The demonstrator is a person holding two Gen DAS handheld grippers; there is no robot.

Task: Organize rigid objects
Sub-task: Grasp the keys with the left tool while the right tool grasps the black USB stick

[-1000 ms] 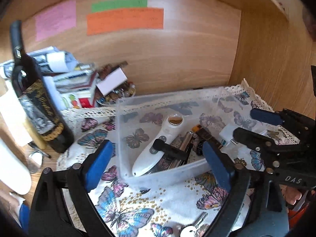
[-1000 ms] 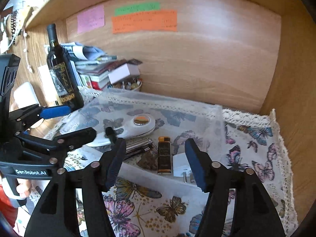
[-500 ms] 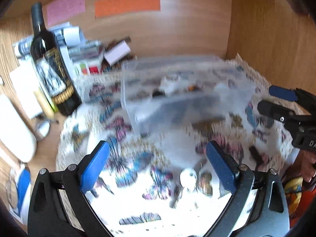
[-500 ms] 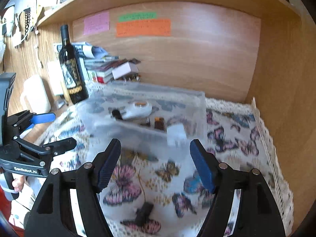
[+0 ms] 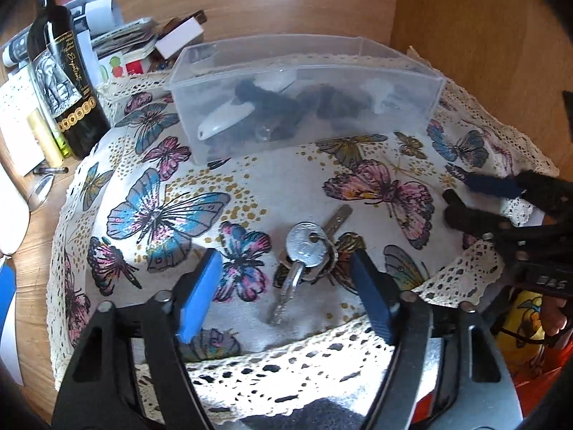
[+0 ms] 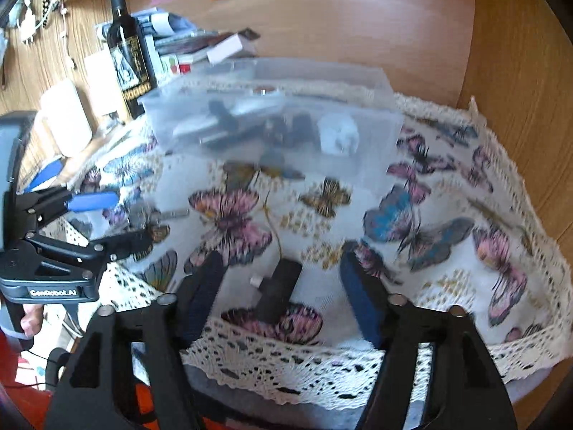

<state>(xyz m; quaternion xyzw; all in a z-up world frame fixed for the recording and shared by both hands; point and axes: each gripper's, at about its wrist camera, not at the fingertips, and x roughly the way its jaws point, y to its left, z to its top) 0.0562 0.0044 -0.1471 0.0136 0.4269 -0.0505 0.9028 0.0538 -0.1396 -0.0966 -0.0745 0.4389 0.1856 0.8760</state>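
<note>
A bunch of keys (image 5: 308,251) is lying on the butterfly-print cloth (image 5: 161,211) near its front lace edge, at about 12 o'clock from the left gripper (image 5: 286,286) and between its two blue pads. The left gripper's fingers are standing spread wide, touching nothing. In the right wrist view the same keys (image 6: 143,215) are showing blurred at 9 o'clock, just beside the left gripper's tips.

A small black block-shaped object (image 6: 279,290) with a white nub on its side is resting on the cloth between the fingers of the right gripper (image 6: 283,294), which are also standing spread apart and gripping nothing; the picture is too blurred to tell what the object is.

At 12 o'clock in both views, farther back on the cloth, a clear plastic bin (image 5: 304,71) is sitting with a white handheld device (image 5: 225,120) and several dark items inside it. At 10 o'clock from the bin a dark wine bottle (image 5: 61,71) is standing upright beside a pile of books and papers (image 5: 125,43) against the wooden back wall (image 5: 286,0).
</note>
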